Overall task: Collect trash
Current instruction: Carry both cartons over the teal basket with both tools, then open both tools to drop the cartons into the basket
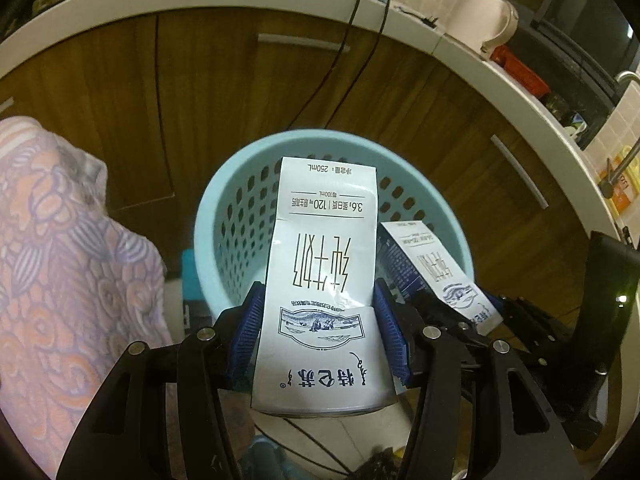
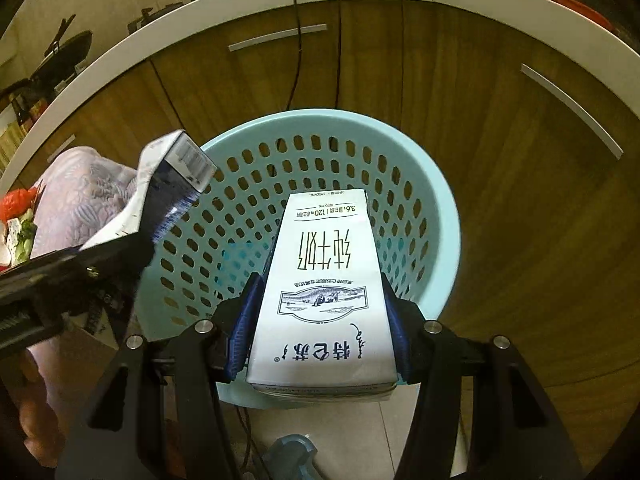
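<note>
Gripping 1 milk carton [image 1: 324, 280] between its blue pads [image 1: 250, 328], the left gripper [image 1: 320, 316] is holding it above the near rim of the light blue perforated basket [image 1: 224, 216]. Right of it, the right gripper [image 2: 320, 312] is pinching a second milk carton [image 2: 324, 280] over the same basket [image 2: 432, 200]. Both cartons are pointing far-end toward the wooden cabinet doors [image 1: 200, 92]. A patterned cloth [image 1: 60, 240] is lying left of the basket.
</note>
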Available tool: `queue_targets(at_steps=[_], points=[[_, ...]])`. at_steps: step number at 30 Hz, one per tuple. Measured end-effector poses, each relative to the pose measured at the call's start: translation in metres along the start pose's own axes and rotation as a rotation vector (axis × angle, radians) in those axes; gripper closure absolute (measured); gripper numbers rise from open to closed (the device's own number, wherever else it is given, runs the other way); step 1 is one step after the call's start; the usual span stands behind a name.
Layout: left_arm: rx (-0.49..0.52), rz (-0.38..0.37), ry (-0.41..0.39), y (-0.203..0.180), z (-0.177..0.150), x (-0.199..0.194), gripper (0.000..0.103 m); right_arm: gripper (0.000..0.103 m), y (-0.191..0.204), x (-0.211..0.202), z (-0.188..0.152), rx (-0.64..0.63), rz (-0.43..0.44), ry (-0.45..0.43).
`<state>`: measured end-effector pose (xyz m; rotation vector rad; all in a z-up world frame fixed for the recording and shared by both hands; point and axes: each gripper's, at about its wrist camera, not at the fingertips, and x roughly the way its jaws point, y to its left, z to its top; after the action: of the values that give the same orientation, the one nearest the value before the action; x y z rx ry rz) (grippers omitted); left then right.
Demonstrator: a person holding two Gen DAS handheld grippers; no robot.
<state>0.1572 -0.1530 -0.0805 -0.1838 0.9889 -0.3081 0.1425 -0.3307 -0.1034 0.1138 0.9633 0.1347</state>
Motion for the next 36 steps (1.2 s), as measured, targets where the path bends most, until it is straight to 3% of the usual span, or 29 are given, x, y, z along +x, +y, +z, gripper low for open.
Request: queue_targets(at_steps=[7,11,16,24,28,36], points=[[-0.017,-0.004,-0.016,0.005,0.0,-0.007,0.05,0.05,0.002,0.002,-0.001,-0.002,0.011,0.016],[-0.022,-0.002,-0.031,0.006,-0.003,-0.017,0.038,0.048,0.001,0.002,0.001,0.012,0.009,0.025],[-0.028,-0.011,-0.09,0.011,-0.007,-0.047,0.038,0.044,-0.001,-0.007,0.002,0.026,0.02,0.008],[-0.063,-0.004,-0.284,0.044,-0.029,-0.14,0.038,0.044,0.022,-0.042,0.005,-0.022,0.057,-0.087],[-0.079,0.032,-0.383,0.063,-0.04,-0.189,0.036,0.044,0.05,-0.063,0.009,-0.083,0.07,-0.14],[-0.174,0.135,-0.534,0.106,-0.077,-0.269,0.036,0.044,0.118,-0.112,0.007,-0.203,0.177,-0.253]])
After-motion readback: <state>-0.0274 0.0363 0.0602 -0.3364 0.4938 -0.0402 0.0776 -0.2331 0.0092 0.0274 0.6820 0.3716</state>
